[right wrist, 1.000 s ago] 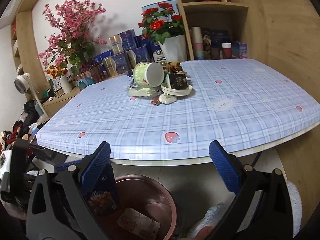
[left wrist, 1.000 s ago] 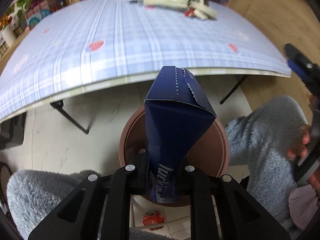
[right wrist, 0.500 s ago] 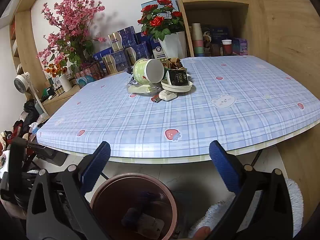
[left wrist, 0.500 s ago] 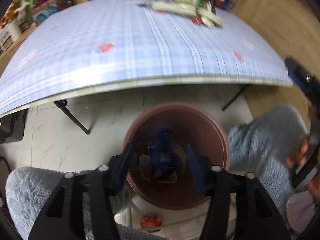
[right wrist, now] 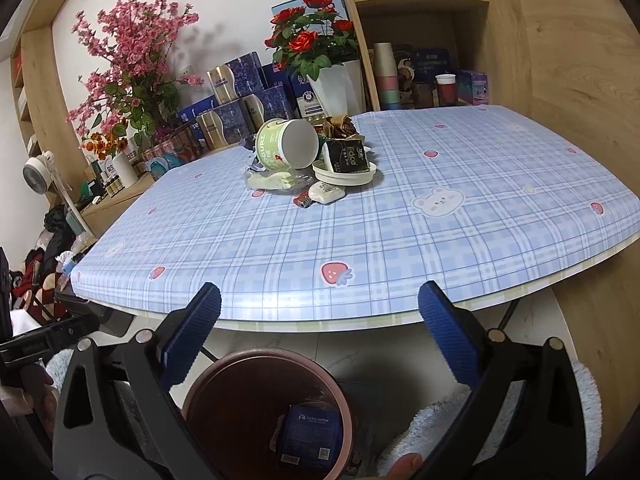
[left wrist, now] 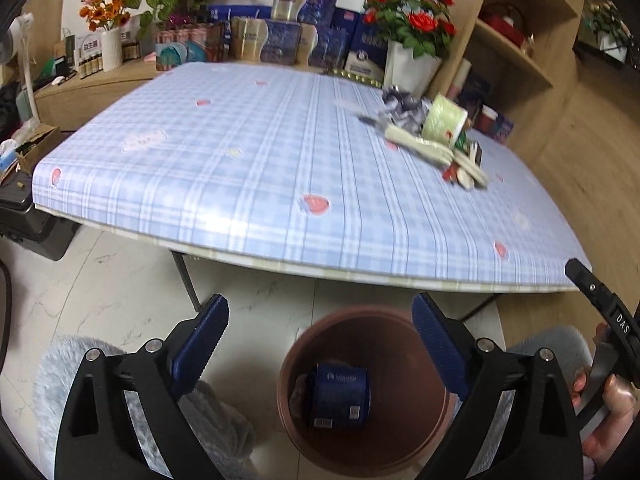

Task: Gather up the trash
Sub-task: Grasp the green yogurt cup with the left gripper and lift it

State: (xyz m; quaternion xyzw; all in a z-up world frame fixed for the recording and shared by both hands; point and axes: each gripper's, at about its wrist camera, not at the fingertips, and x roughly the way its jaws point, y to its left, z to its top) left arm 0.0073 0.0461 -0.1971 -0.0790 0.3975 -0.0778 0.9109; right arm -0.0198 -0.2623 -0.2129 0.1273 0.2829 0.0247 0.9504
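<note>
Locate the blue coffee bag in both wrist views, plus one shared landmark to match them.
Left wrist: blue coffee bag lies inside the brown bin, bottom centre, between the opening, empty jaws of the left gripper.
Right wrist: blue coffee bag in the same brown bin, bottom centre, below the open right gripper.
Shared landmark: tipped green yogurt cup on the table.

Pretty even indoor light, nothing harsh. The bench (left wrist: 280, 184) cloth picks up a soft white sheen near its front edge. Left wrist view is motion-smeared, especially the trash pile (left wrist: 436, 140); right wrist view is crisp. Heavy fisheye bending and dark corners in both. Pink blossoms (right wrist: 132, 52) cast a faint wall shadow.
</note>
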